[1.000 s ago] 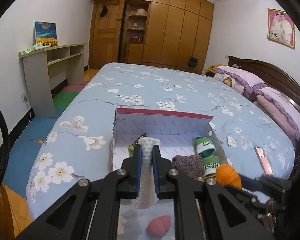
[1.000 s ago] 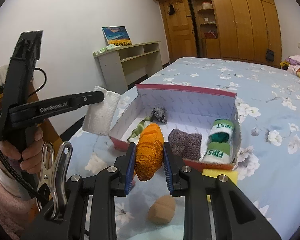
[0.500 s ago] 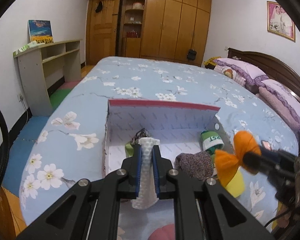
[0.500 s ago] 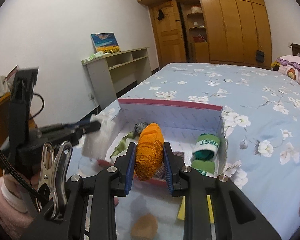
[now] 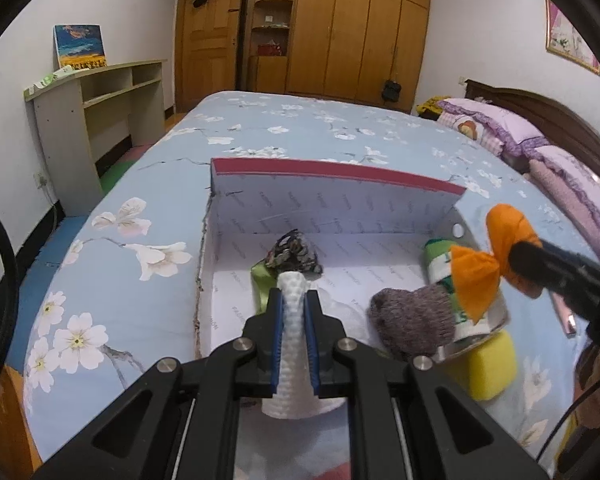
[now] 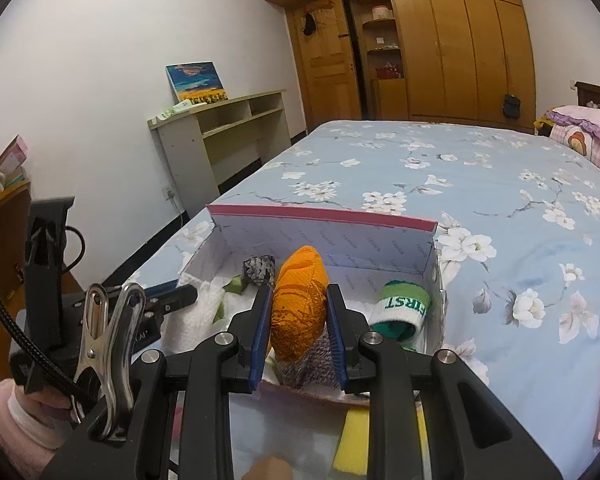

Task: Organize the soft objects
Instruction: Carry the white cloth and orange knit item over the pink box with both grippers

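white cloth (image 5: 292, 344) over box (image 5: 332, 172) edge, orange cloth (image 6: 298, 304) above

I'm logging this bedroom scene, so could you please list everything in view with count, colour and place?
Box: 1, white inside, red rim, on the bed.
Bed: 1, blue floral cover.
White cloth: 1, in the left hand-held gripper, at the box's near left.
Orange cloth: 1, in the right hand-held gripper, above the box.
Grey knit item: 1, in the box.
Green-white socks: rolled, right side of the box.
Dark patterned item: 1, rear of the box.
Yellow sponge: 1, on the bed before the box.
Shelf unit: 1, grey, by the left wall.
Wardrobe: brown, far wall.
Pillows: purple, at the headboard.
Left hand-held gripper: shut.
Right hand-held gripper: shut.
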Demonstrator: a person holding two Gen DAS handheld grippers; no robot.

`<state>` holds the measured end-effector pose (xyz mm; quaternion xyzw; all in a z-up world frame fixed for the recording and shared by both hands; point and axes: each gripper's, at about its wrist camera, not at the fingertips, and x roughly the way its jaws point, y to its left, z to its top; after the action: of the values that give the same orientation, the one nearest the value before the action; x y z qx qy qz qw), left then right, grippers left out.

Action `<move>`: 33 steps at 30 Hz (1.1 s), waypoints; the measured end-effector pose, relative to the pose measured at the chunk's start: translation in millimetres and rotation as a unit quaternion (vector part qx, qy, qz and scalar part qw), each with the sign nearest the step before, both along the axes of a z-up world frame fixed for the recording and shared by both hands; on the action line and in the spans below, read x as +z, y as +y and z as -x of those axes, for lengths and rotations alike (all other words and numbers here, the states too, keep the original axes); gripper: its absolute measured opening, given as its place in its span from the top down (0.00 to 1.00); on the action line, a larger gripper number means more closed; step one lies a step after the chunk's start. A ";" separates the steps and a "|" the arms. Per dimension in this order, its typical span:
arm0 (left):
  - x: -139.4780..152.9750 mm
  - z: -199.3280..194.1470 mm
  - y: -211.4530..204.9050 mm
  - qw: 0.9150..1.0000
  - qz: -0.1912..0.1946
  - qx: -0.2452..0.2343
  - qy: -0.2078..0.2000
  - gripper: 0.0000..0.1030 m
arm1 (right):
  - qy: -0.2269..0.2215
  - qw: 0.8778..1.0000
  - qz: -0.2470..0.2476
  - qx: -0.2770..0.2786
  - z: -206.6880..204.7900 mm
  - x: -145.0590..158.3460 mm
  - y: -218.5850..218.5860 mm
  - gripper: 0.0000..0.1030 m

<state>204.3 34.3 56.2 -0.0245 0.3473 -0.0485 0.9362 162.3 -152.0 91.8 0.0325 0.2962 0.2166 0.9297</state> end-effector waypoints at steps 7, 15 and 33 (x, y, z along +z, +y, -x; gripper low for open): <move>-11.7 -9.8 2.6 1.000 0.002 0.007 0.014 0.89 | 0.007 1.000 0.000 -0.003 -10.1 -3.6 0.7 0.74; -20.1 -14.8 6.4 1.000 0.008 0.013 0.022 0.89 | 0.010 1.000 0.003 -0.005 -21.7 -7.3 1.1 0.74; -25.9 -8.8 9.2 0.999 0.035 0.021 0.031 0.57 | 0.025 1.000 0.002 -0.005 -51.4 -14.0 5.0 0.74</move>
<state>213.1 43.4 30.3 -0.0663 0.3738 -0.0406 0.9242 213.7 -147.1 77.8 0.0376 0.3199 0.2106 0.9230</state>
